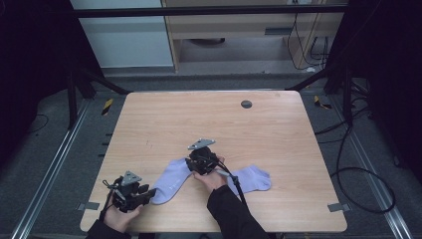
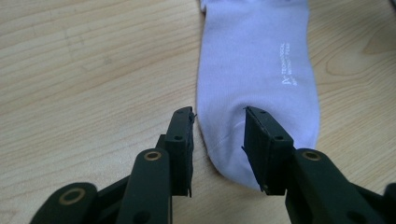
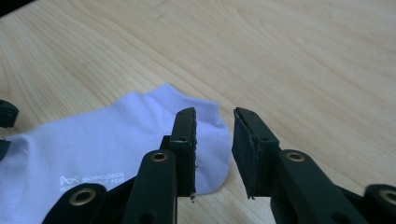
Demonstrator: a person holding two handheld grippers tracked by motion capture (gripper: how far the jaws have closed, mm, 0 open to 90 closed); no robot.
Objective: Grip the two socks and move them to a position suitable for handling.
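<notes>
Item: left gripper (image 1: 144,192), held in the person's left hand (image 1: 121,215) at the near left of the wooden table (image 1: 278,129). Jaws parted to a moderate gap, nothing between them. In the left gripper view (image 2: 218,130) the rounded toe end of the left sock (image 2: 257,70) lies on the table just ahead of and partly under the jaw tips; small white lettering runs along the sock's length.

Item: right gripper (image 1: 199,162), held in the person's right hand (image 1: 215,178), dark sleeve (image 1: 234,214) behind it. Jaws parted narrowly, gripping nothing. In the right gripper view (image 3: 214,135) the heel and cuff end of the same pale lavender sock (image 3: 102,144) lies beneath and to the left of the jaw tips; bare wood lies ahead.

Item: second sock (image 1: 251,179), same colour, flat on the table just to the right of the right gripper.

Item: small dark round disc (image 1: 246,104), set in the tabletop well beyond both grippers.
</notes>
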